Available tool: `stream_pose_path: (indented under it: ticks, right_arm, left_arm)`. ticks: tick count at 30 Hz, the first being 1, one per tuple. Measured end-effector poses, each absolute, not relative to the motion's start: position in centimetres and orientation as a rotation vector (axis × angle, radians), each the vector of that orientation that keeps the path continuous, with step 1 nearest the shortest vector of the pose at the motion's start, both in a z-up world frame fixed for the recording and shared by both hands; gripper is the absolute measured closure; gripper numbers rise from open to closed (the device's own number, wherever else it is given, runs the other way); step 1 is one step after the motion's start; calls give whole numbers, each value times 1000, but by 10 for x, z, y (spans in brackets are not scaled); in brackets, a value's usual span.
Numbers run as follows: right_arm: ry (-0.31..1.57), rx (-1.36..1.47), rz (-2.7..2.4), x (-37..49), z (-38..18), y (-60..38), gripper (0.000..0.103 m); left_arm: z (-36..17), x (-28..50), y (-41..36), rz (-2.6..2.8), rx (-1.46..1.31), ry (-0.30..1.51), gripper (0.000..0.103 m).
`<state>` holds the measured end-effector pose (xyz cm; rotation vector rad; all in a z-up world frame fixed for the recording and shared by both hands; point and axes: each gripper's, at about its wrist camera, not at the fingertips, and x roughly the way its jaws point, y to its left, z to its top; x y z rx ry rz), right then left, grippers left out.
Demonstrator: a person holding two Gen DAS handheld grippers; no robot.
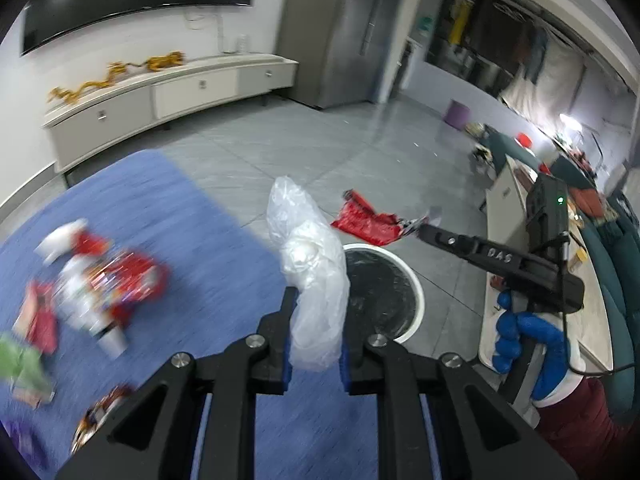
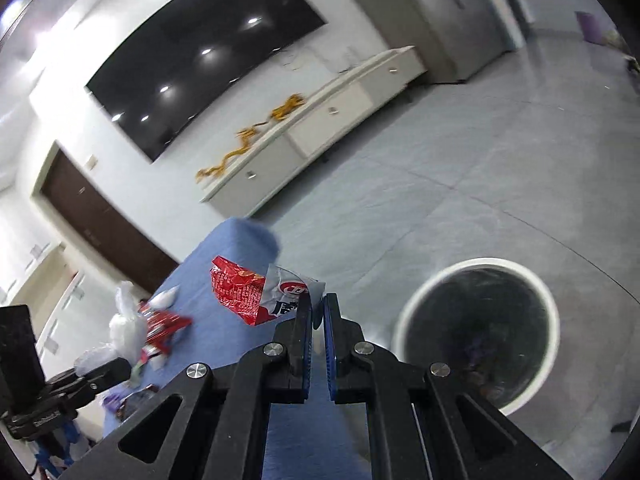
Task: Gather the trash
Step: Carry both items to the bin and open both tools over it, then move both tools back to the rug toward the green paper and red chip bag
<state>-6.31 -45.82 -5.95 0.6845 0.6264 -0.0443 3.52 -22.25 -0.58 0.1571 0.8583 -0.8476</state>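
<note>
My left gripper [image 1: 316,320] is shut on a crumpled clear plastic bag [image 1: 310,264] that stands up between its fingers, by the table's right edge. My right gripper [image 2: 318,306] is shut on a red and white snack wrapper [image 2: 248,292] and holds it in the air; the wrapper also shows in the left wrist view [image 1: 366,224], above the bin. A round white bin with a black liner [image 1: 384,288] stands on the floor beside the table, and shows in the right wrist view [image 2: 476,332] to the right of my right gripper.
The table has a blue cloth [image 1: 160,216]. A pile of red wrappers, white cups and other litter [image 1: 92,288] lies on its left part. A white low cabinet [image 1: 160,92] runs along the far wall under a dark screen. A sofa [image 1: 612,264] stands at the right.
</note>
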Motion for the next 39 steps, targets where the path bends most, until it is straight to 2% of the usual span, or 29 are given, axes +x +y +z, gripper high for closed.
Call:
stream_pose_path:
  ticks: [15, 16, 17, 18, 19, 20, 21, 30, 39]
  right_arm:
    - [786, 760, -332, -62, -139, -533, 94]
    - [799, 759, -342, -59, -143, -533, 94]
    - [812, 758, -355, -60, -147, -534, 93]
    - [821, 760, -364, -60, -150, -535, 88]
    - [823, 766, -369, -61, -152, -536, 82]
    - [823, 771, -376, -61, -153, -537, 70]
    - [819, 775, -383, -63, -155, -538, 65]
    - [826, 740, -412, -70, -145, -530, 65]
    - [787, 584, -340, -54, -94, -481, 63]
  left_arm:
    - [-60, 73, -389, -977, 228, 1020, 85]
    - [-65, 75, -397, -982, 225, 1039, 81]
    - [-68, 77, -402, -985, 220, 1050, 71]
    - [-69, 79, -406, -986, 211, 1058, 65]
    - [-71, 80, -410, -986, 198, 1062, 51]
    - [-72, 81, -413, -983, 187, 1063, 46]
    - [-72, 82, -414, -985, 176, 1066, 46]
    - [-67, 77, -395, -921, 163, 1038, 46]
    - [-47, 74, -327, -800, 89, 957, 46]
